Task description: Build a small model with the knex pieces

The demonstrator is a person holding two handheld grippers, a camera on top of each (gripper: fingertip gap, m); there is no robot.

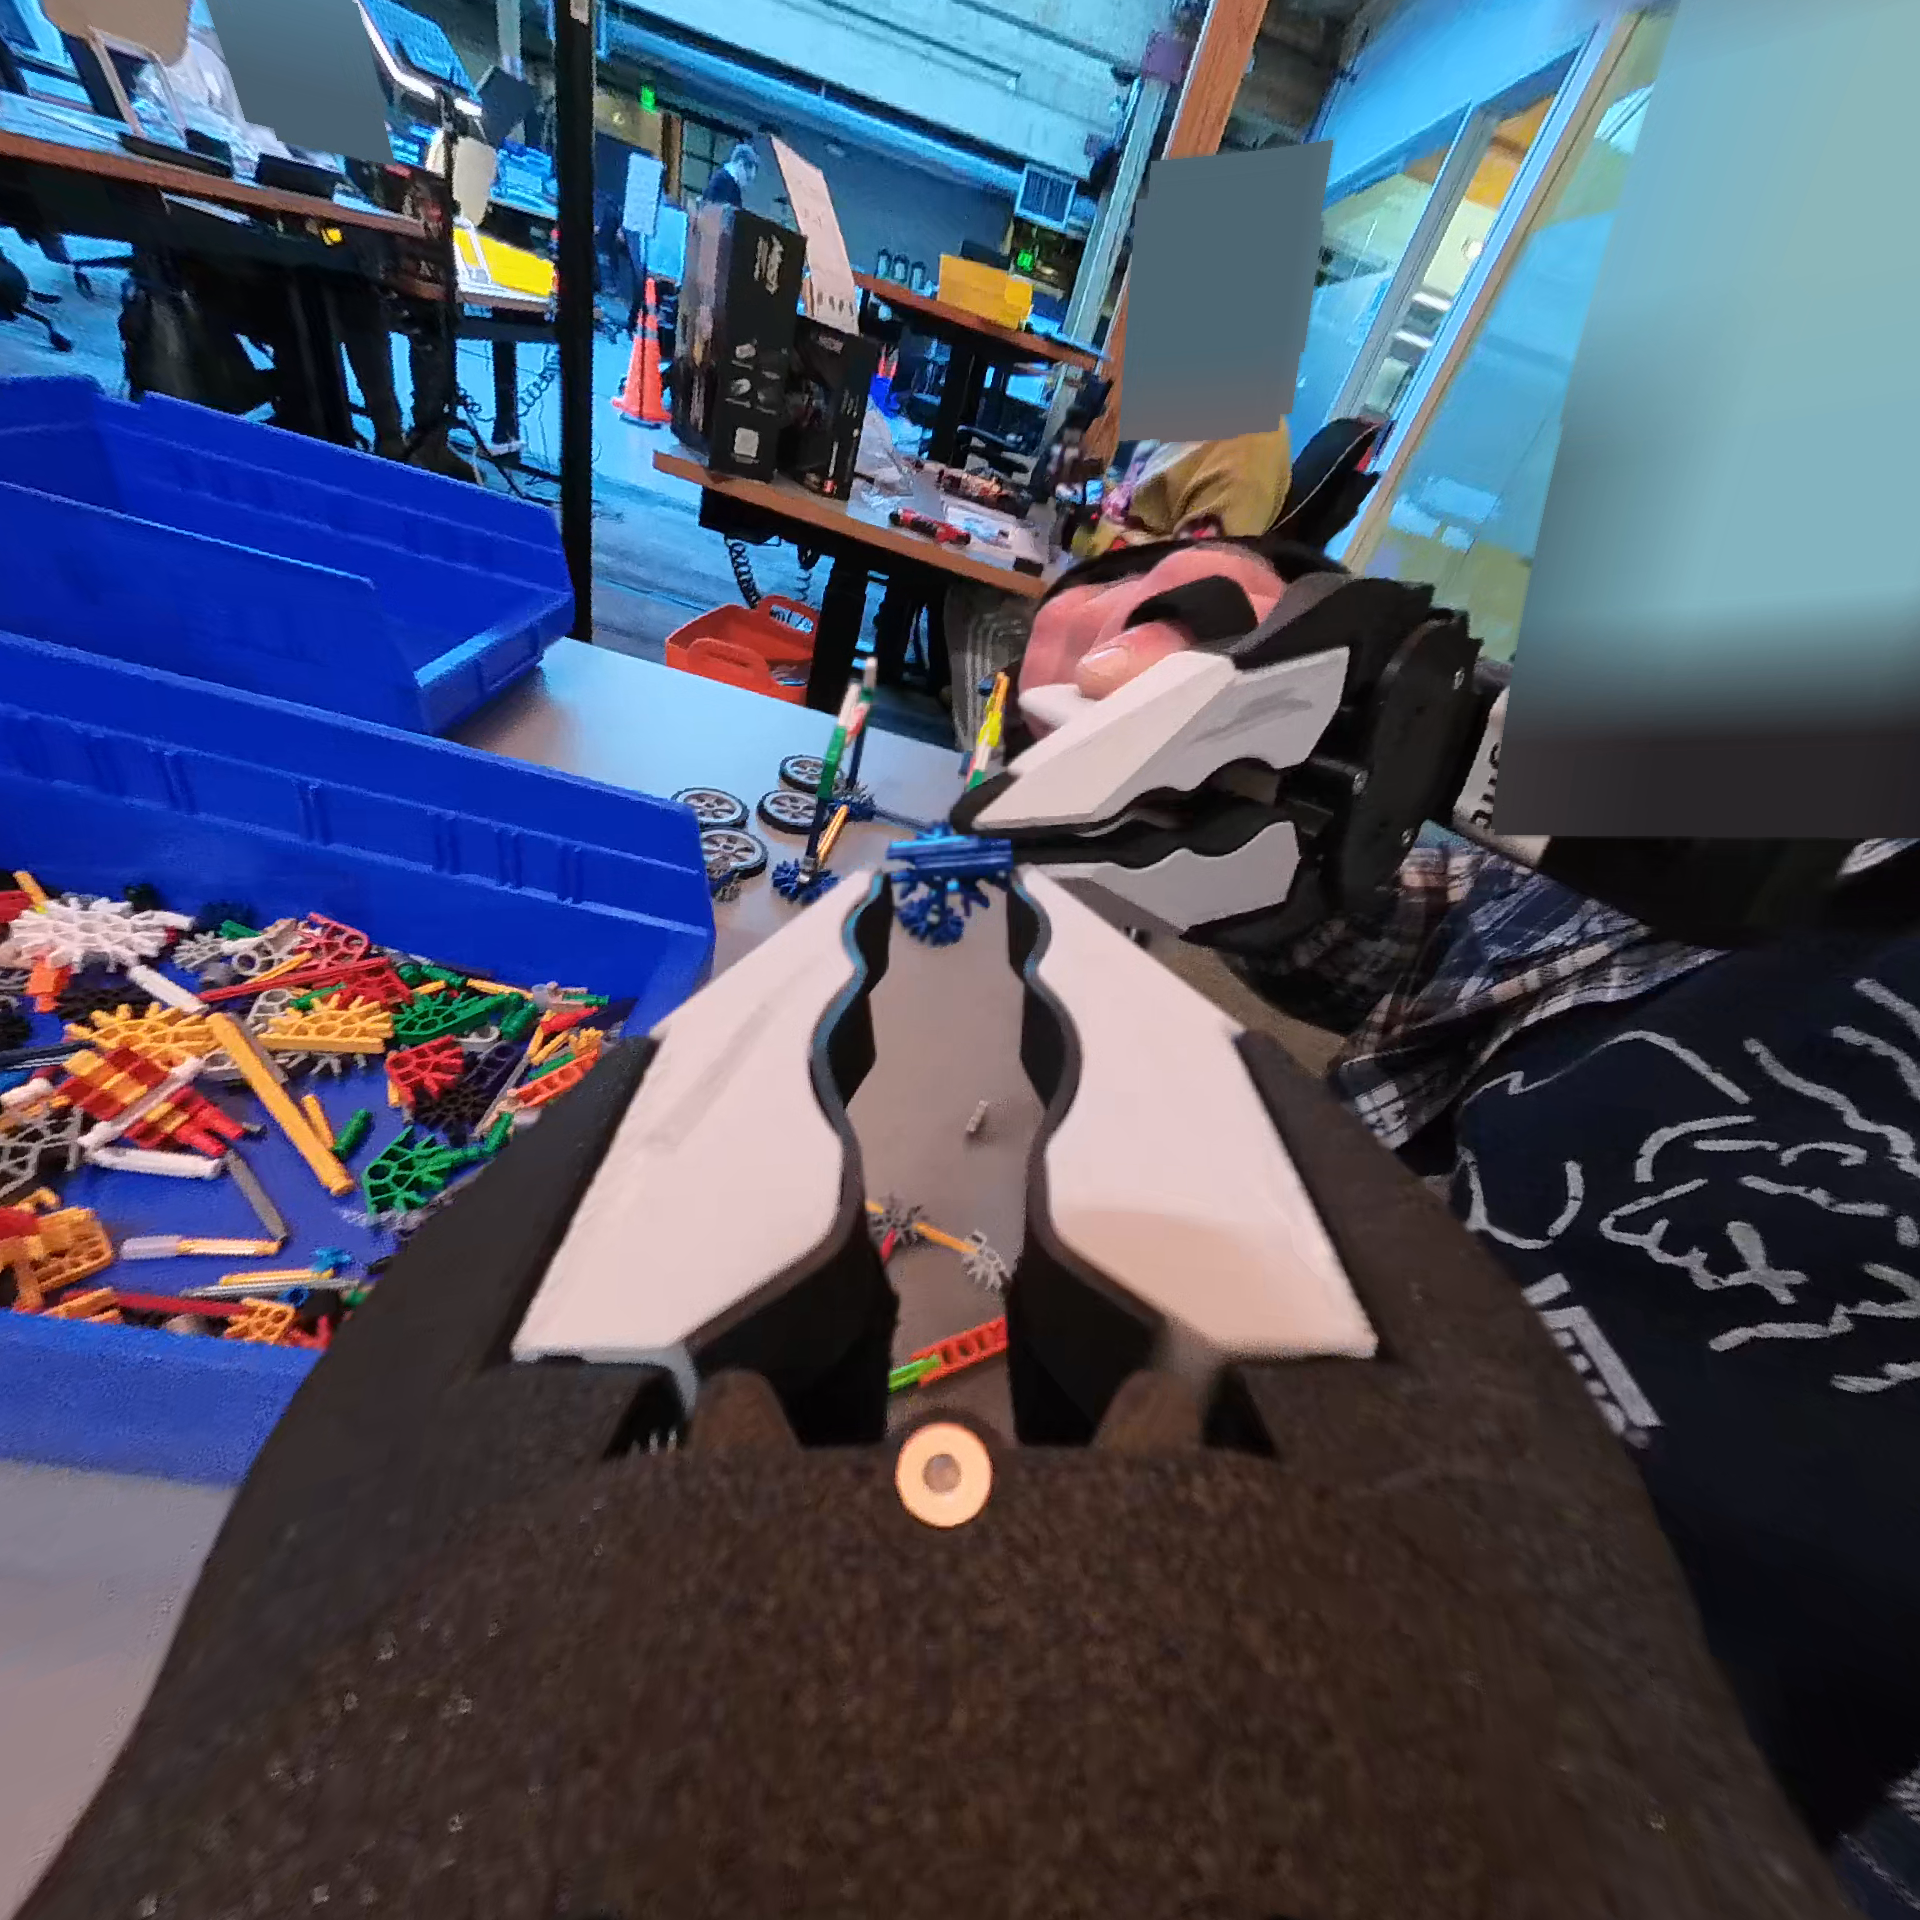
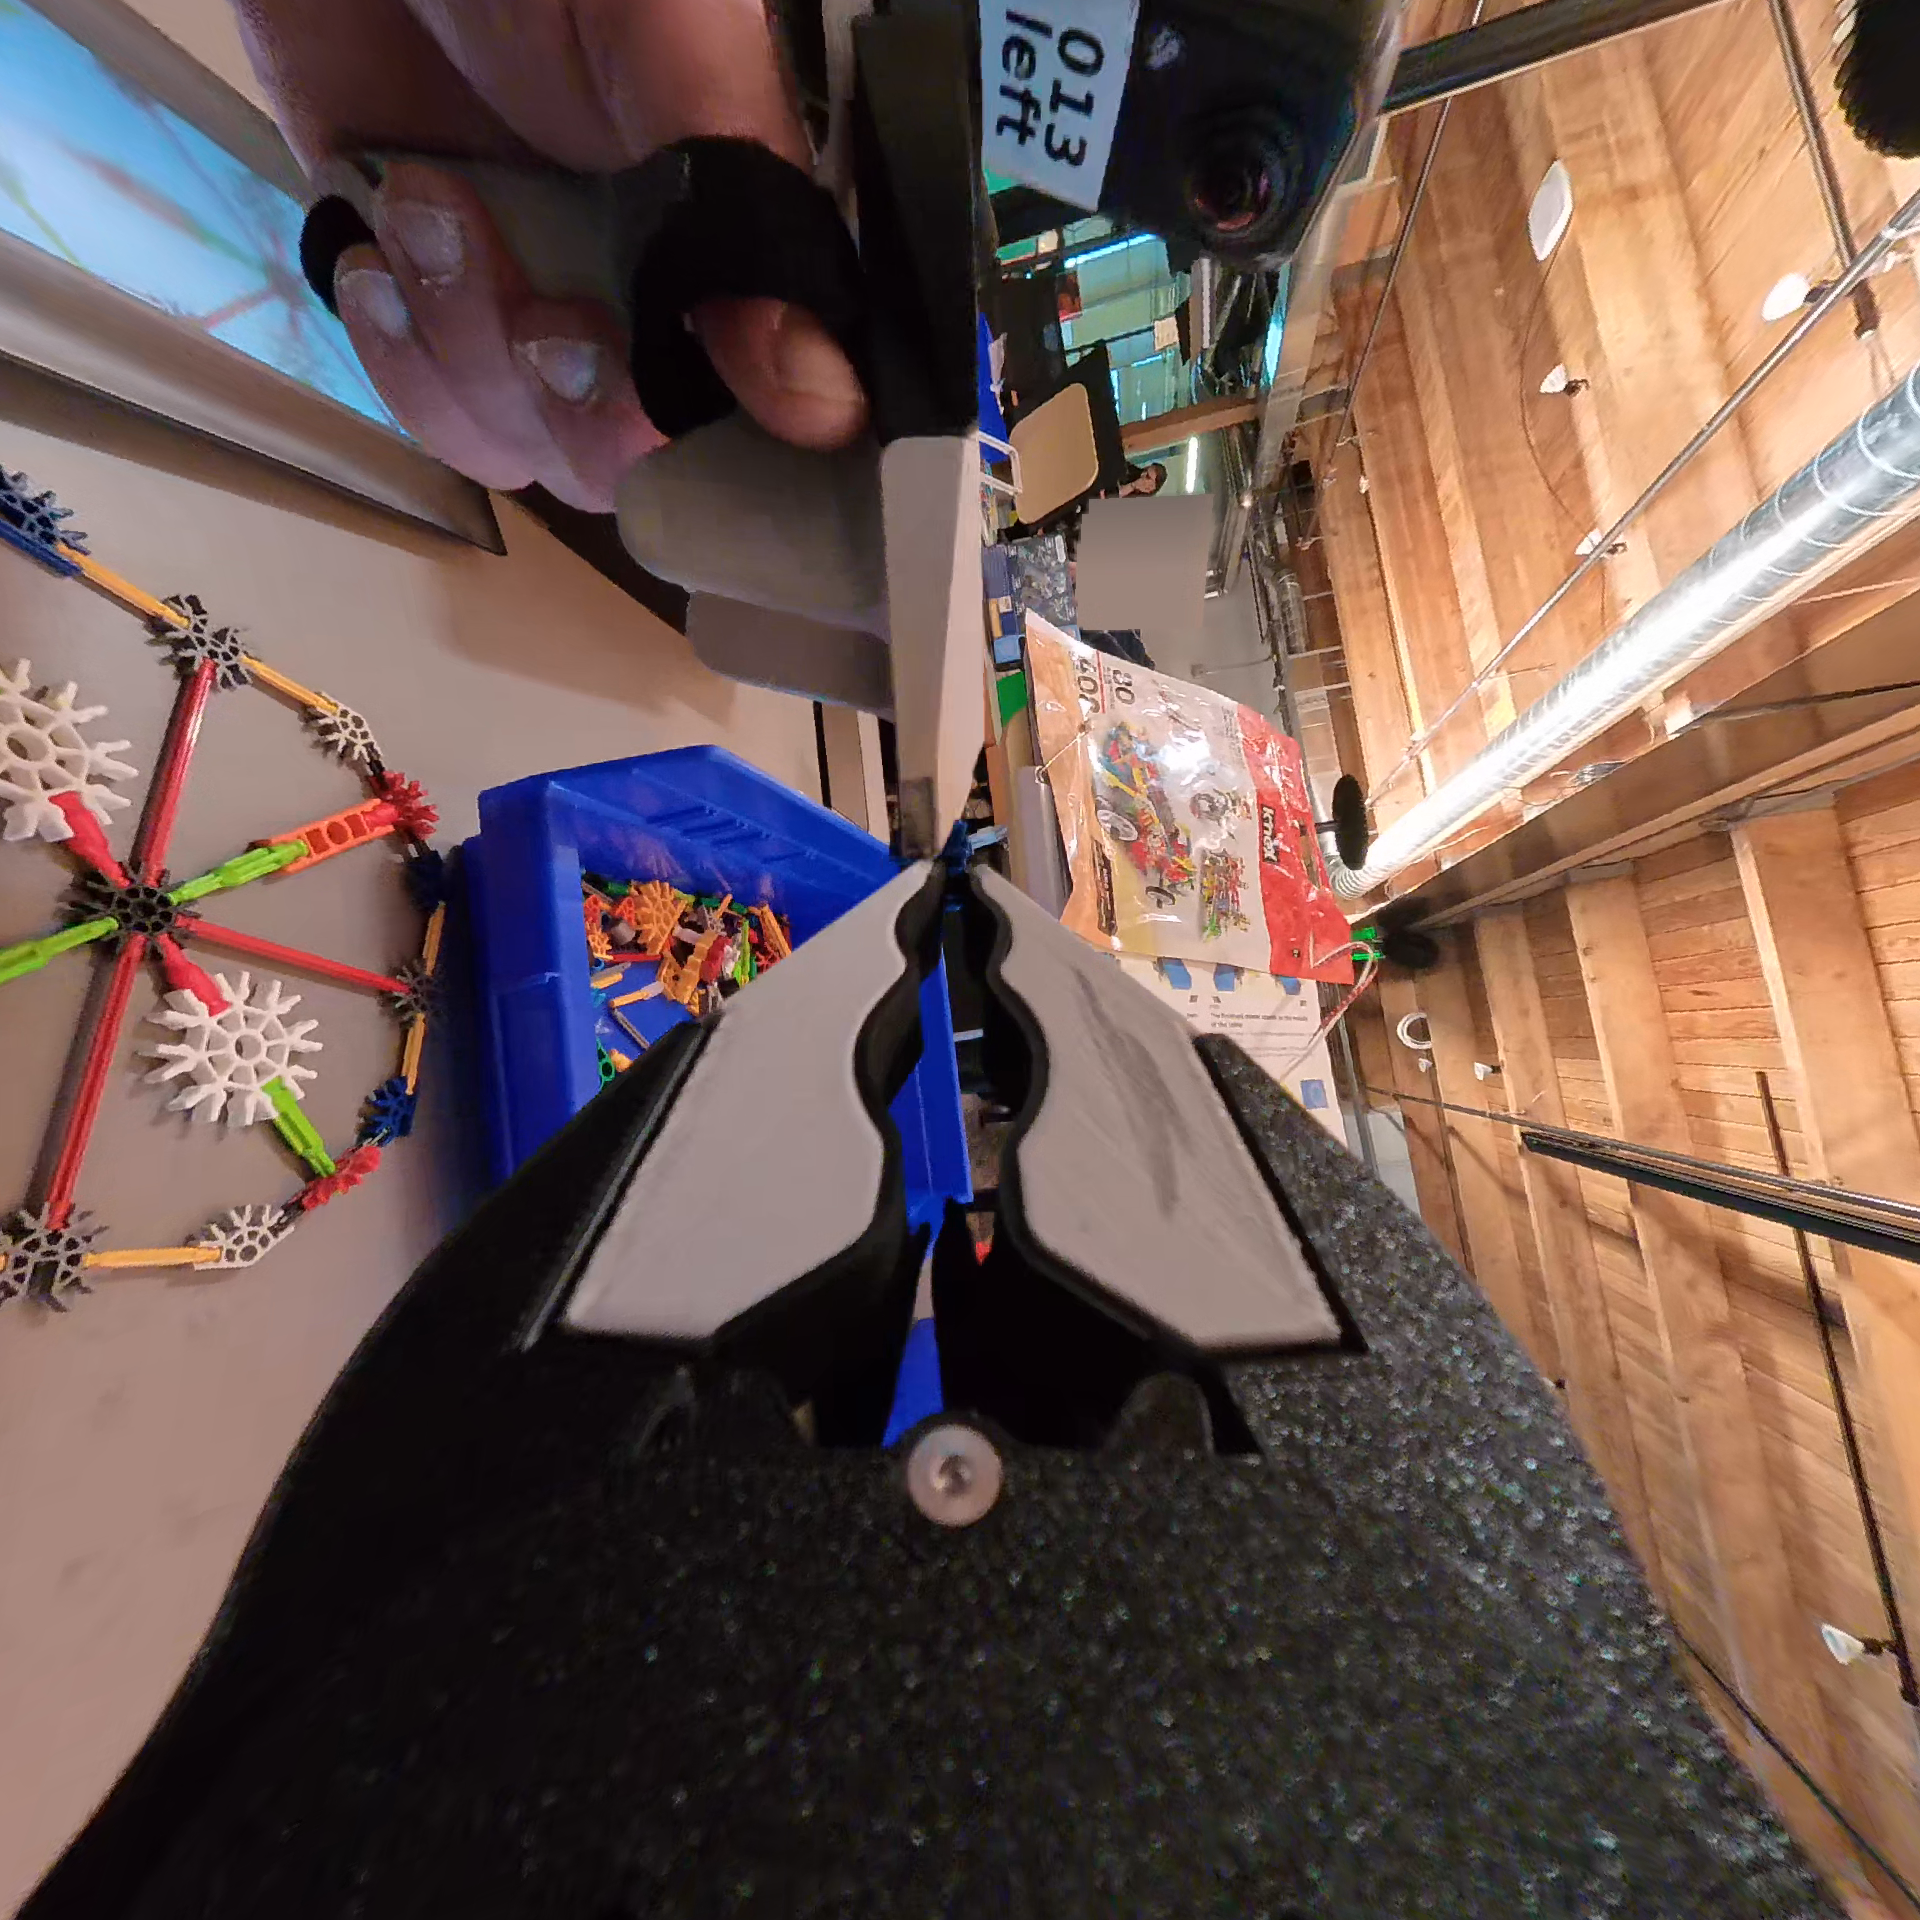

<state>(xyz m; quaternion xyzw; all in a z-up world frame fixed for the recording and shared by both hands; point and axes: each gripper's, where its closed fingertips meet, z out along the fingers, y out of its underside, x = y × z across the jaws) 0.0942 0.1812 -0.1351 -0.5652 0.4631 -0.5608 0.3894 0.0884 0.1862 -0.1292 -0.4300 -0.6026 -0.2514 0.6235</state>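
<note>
My left gripper (image 1: pixel 948 883) is shut on a small blue rod-and-connector piece (image 1: pixel 940 912) and holds it above the grey table (image 1: pixel 644 707). My right gripper (image 2: pixel 951 871) comes in from the right in the left wrist view (image 1: pixel 977 821). Its tips are closed on the same blue piece (image 2: pixel 958 837), of which only a sliver shows there. The left gripper (image 2: pixel 920 821) reaches down from above in the right wrist view, held by a hand. The two grippers meet tip to tip at the blue piece.
A blue bin (image 1: pixel 416 831) full of coloured construction pieces stands left; it also shows in the right wrist view (image 2: pixel 520 935). A flat wheel-shaped assembly (image 2: pixel 156 914) lies on the table. Small black wheels (image 1: pixel 717 805) and upright rods (image 1: pixel 847 748) stand behind. A bagged instruction booklet (image 2: pixel 1195 821) lies beyond the bin. The tips of both grippers are at nearly the same place. My left tips are roughly 15 cm from the flat wheel-shaped assembly (image 2: pixel 156 914).
</note>
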